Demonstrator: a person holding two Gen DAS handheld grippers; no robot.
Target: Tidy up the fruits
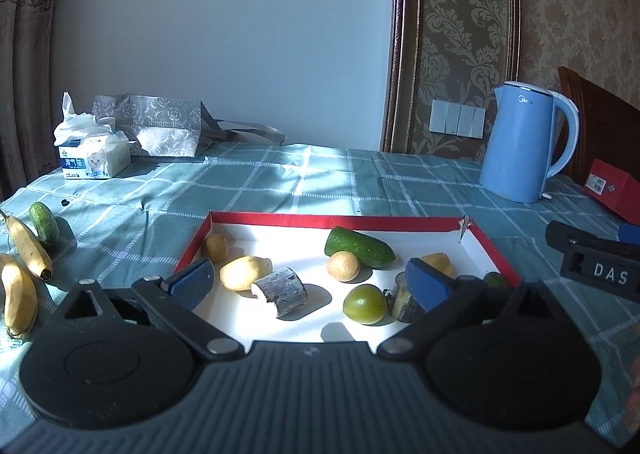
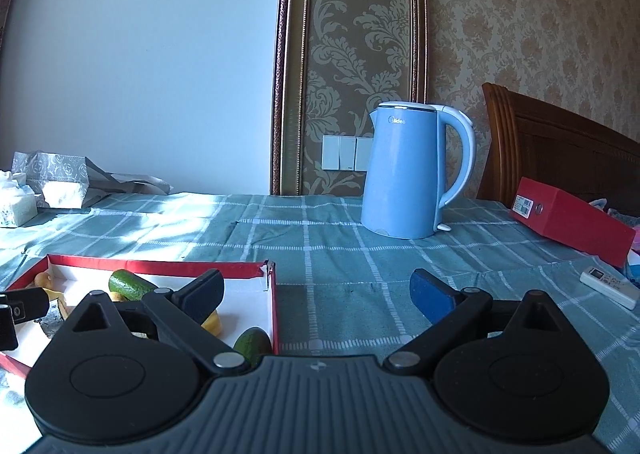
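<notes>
Blue kettle [image 2: 404,170] — marked "Midea" — stands on the checked tablecloth [image 2: 320,246].

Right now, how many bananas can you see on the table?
2. Both lie on the tablecloth left of the red-rimmed tray: one banana beside a small cucumber, the other banana nearer the camera. More may be hidden beyond the picture's edge.

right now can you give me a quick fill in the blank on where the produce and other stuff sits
1. The two bananas lie on the tablecloth, ____ the red-rimmed tray.
2. The kettle on the table is ____ in colour.
3. The green tomato sits ____ the tray.
4. Both the left hand-held gripper and the right hand-held gripper have their jaws ____.

Missing words: outside; blue; inside; open
</notes>
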